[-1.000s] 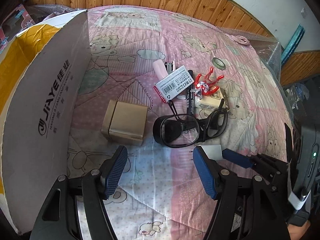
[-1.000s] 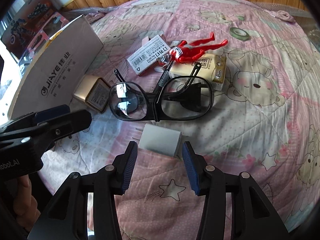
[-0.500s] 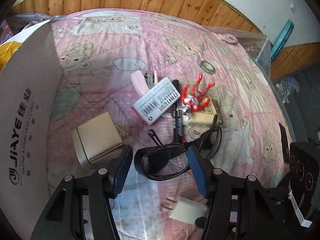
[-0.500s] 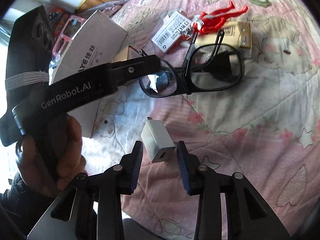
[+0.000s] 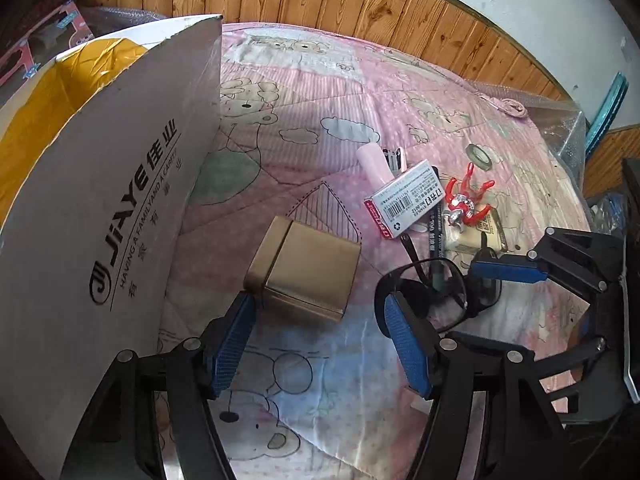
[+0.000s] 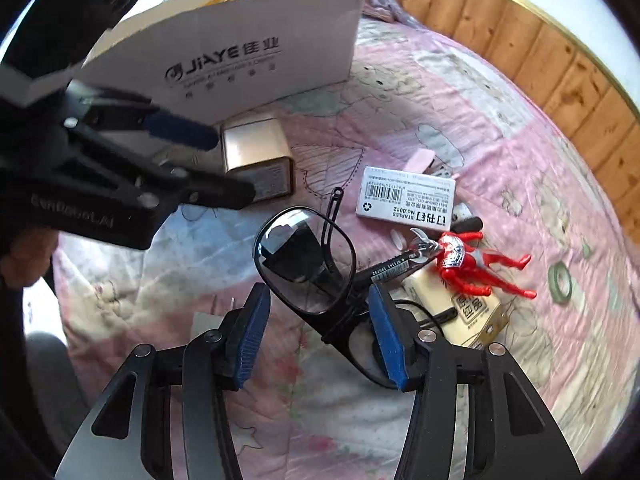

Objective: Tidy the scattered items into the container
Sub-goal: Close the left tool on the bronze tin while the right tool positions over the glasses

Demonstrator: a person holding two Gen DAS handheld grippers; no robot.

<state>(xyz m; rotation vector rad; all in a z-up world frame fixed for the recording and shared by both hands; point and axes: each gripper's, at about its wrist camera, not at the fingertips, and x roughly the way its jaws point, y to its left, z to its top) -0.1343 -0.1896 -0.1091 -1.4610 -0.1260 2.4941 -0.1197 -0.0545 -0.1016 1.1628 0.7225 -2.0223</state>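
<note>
Box: at the bed's left edge; we cannot see inside.
Left gripper: open, empty, near the tin.
Right gripper: open, straddling the glasses.
Left: nearly everything, we judge.

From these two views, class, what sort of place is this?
Probably a bedroom at home: a pink teddy-bear quilt covers what looks like a bed, wood panelling lines the wall, and a toy figure and glasses lie scattered.

Both wrist cams close, sharing glasses
</note>
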